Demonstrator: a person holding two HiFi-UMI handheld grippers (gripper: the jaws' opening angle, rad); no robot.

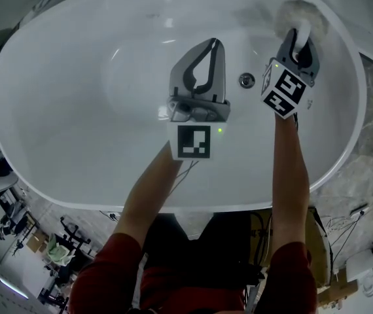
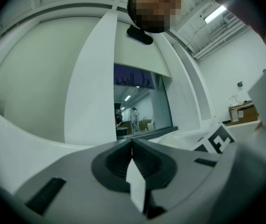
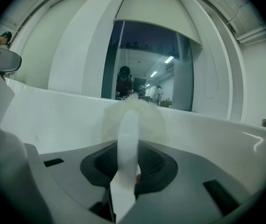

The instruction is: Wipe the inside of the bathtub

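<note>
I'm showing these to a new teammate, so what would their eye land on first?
The big white oval bathtub fills the head view. At its far right inner wall, the right gripper has its tongs shut on the white handle of a fluffy brush, whose head sits at the wall. The left gripper hangs over the middle of the bathtub, near the drain, tongs shut with nothing in them.
</note>
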